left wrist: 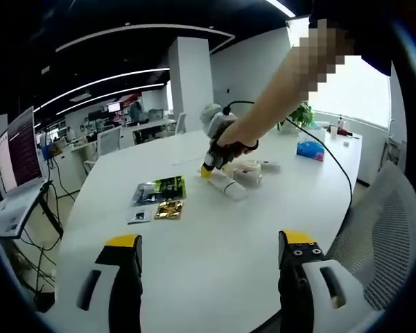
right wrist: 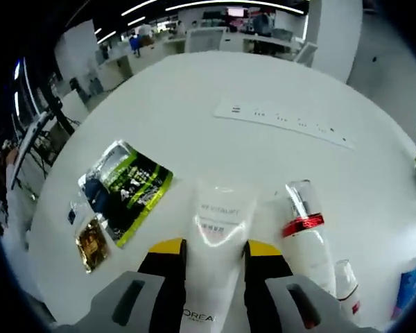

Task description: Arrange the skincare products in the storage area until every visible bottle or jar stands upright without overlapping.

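room: open office, ceiling light strips, desks and monitors in the back, and I'm working over a big white table [left wrist: 194, 250]
landmark: I'm using the white tube [right wrist: 217, 243] as my reference, it's lying flat on the table
right gripper [right wrist: 215, 267]: jaws sit either side of the tube, closed in on it, yellow tips against its sides; in the left gripper view I see it out across the table [left wrist: 211, 166] with a hand wrapped around it
left gripper [left wrist: 211, 253]: jaws wide apart, nothing between them, hanging over bare table well short of the tube
red-banded bottle [right wrist: 306, 232]: lying down just right of the tube, clear cap pointing away
small bottle [right wrist: 345, 281]: near the red-banded one, further right
green-black sachet [right wrist: 128, 182]: flat, left of the tube
gold sachet [right wrist: 91, 243]: just beside the green one, nearer me
power strip [right wrist: 284, 121]: beyond the tube, well apart
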